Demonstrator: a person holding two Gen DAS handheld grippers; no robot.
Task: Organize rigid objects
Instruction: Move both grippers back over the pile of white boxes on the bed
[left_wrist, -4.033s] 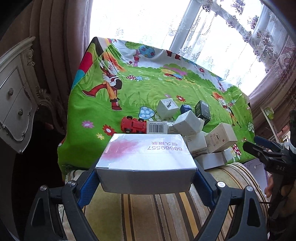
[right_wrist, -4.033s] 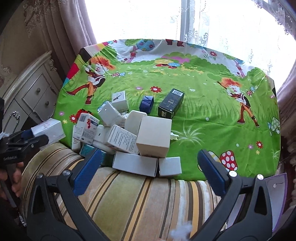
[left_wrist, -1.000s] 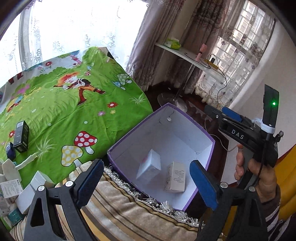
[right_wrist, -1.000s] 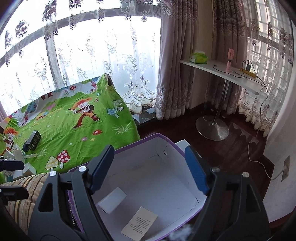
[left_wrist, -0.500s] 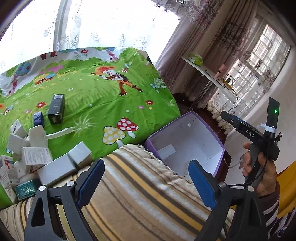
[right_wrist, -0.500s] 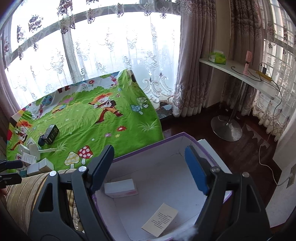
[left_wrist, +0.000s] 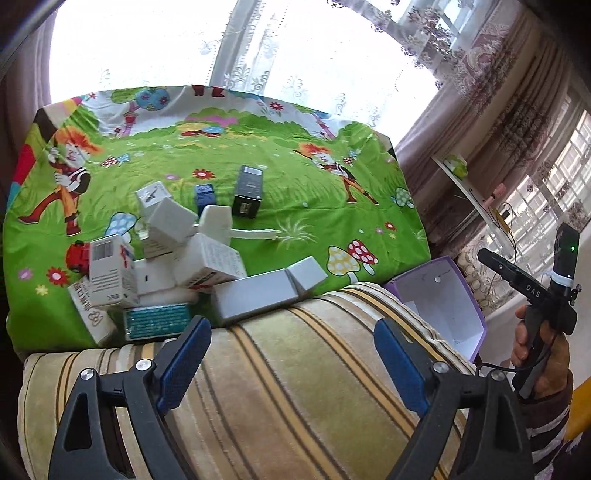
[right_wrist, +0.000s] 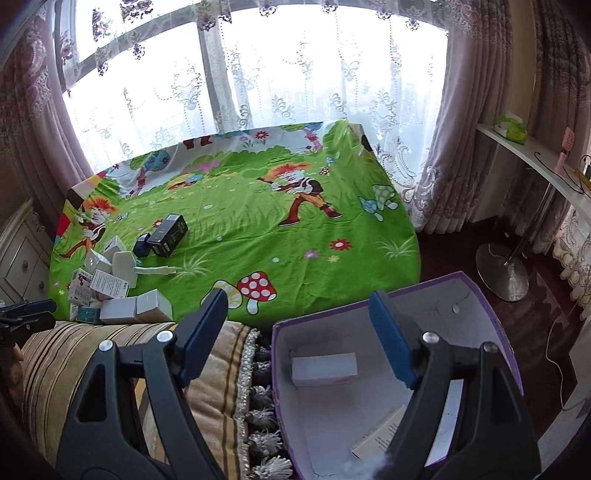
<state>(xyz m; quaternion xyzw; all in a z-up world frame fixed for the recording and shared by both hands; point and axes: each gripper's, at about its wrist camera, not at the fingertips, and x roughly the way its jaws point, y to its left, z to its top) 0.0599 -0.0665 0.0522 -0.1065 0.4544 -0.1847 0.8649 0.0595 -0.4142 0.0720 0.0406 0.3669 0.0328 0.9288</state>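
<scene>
A heap of small white cardboard boxes (left_wrist: 184, 258) lies at the near left of the green cartoon bedsheet (left_wrist: 314, 192), with a black box (left_wrist: 248, 192), a small blue box (left_wrist: 205, 194) and a red toy car (left_wrist: 77, 256). My left gripper (left_wrist: 291, 362) is open and empty over a striped cushion (left_wrist: 295, 369), short of the heap. My right gripper (right_wrist: 299, 332) is open and empty above the rim of a purple-edged box (right_wrist: 491, 314), which holds a white box with a pink mark (right_wrist: 325, 369) and another carton (right_wrist: 380, 435). The heap also shows in the right wrist view (right_wrist: 110, 291).
The purple-edged box (left_wrist: 443, 306) stands on the floor right of the cushion. A white dresser (right_wrist: 18, 258) stands left of the bed. A shelf on a metal pedestal (right_wrist: 502, 273) stands at the right on dark wood floor. Lace curtains hang behind the bed.
My left gripper dropped the white box with the pink mark into the purple-edged box and has swung back left toward the heap. My right gripper turned left, staying over the box.
</scene>
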